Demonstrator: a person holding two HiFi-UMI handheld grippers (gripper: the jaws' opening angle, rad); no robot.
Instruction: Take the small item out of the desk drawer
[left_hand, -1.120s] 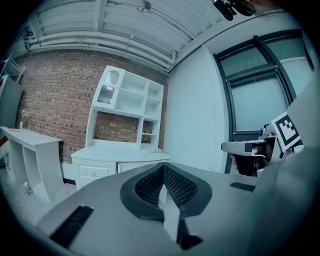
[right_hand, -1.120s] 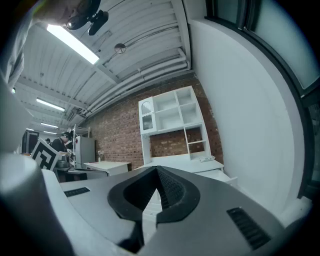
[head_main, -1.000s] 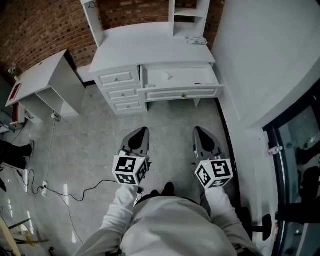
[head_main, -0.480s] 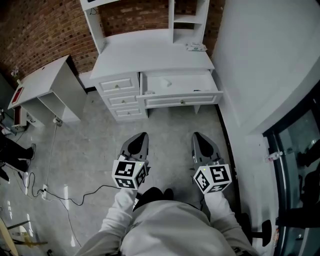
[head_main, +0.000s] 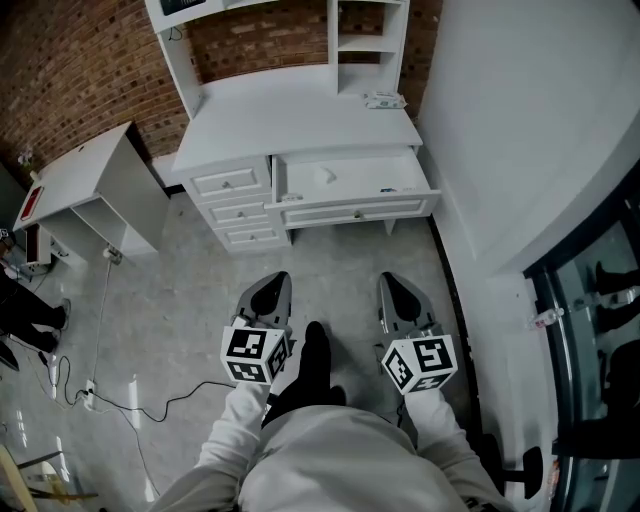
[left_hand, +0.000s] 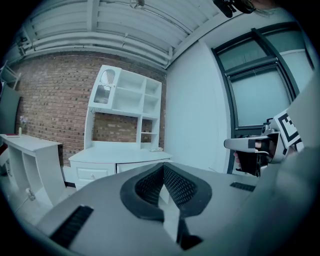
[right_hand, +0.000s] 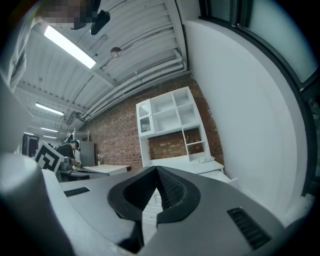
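The white desk (head_main: 300, 115) stands ahead against the brick wall, its wide right drawer (head_main: 352, 212) pulled open. A small pale item (head_main: 324, 175) lies on the drawer's floor towards the left, and a tiny dark speck (head_main: 385, 189) sits near its front right. My left gripper (head_main: 277, 279) and right gripper (head_main: 389, 279) hover side by side over the floor, well short of the desk, both pointing at it. Each is shut with nothing between the jaws. In the left gripper view the left gripper (left_hand: 163, 165) has its pads together, and the right gripper (right_hand: 157, 168) looks the same in the right gripper view.
Three small drawers (head_main: 236, 196) fill the desk's left side, and a hutch (head_main: 352, 30) rises behind. A flat object (head_main: 383, 100) lies on the desktop at right. A low white side table (head_main: 85, 185) stands left, cables (head_main: 120, 395) trail on the floor, a white wall (head_main: 520, 130) closes the right.
The view has closed in slightly on the desk. A dark shoe has stepped forward between the two grippers. Both grippers stay shut and side by side.
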